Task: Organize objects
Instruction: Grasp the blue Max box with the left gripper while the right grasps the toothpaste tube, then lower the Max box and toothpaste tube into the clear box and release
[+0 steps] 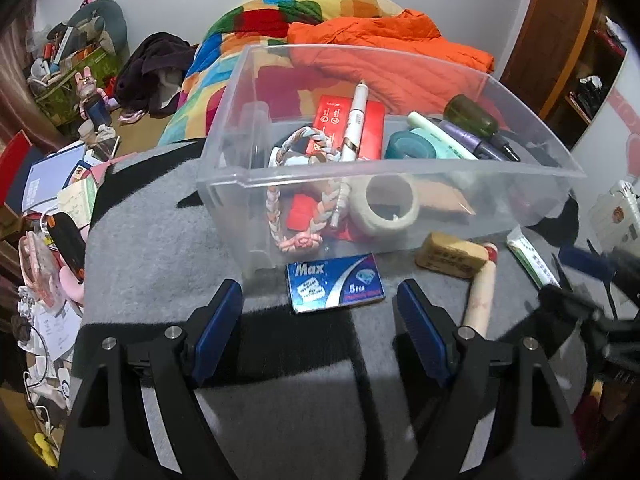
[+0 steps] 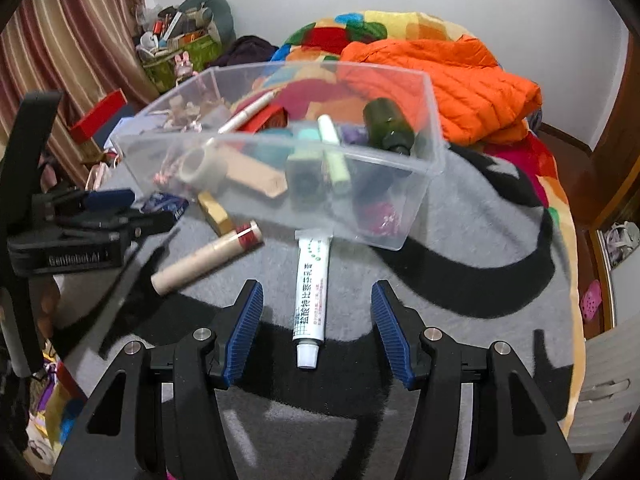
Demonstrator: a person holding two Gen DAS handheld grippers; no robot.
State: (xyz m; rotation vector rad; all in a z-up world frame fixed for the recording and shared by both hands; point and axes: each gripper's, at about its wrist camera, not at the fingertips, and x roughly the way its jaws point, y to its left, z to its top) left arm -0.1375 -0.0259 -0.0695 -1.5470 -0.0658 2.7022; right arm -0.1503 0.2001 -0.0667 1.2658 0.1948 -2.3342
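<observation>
Clutter for sorting lies just ahead of my jaws on a grey and black blanket (image 2: 460,240) spread over the bed. My left gripper (image 1: 320,300) has its jaws spread wide, nothing between the pads, and a small blue box marked Max (image 1: 335,283) lies flat on the blanket just beyond the tips, in line with the gap. My right gripper (image 2: 317,304) also stands with jaws apart and pinches nothing; a white tube (image 2: 310,300) with green print lies lengthwise in the gap, cap toward me, clear of both pads as far as I can see.

Between the two spots lie a beige cylinder with a red band (image 2: 206,258) and a yellowish block (image 1: 452,254), both on the blanket and close to the bin's near wall. The clear plastic bin (image 1: 400,168) sits just behind them, and the far end of the tube reaches its base. Inside it I see a braided pink and white cord (image 1: 298,216), a roll of pale tape (image 1: 386,204), a red box (image 1: 348,124) with a white pen (image 1: 354,120) across it, a teal roll (image 1: 412,144), a dark green bottle (image 2: 390,126) and markers.

Beyond the bin lie an orange quilted jacket (image 2: 460,80) and a patchwork quilt (image 1: 256,20).
</observation>
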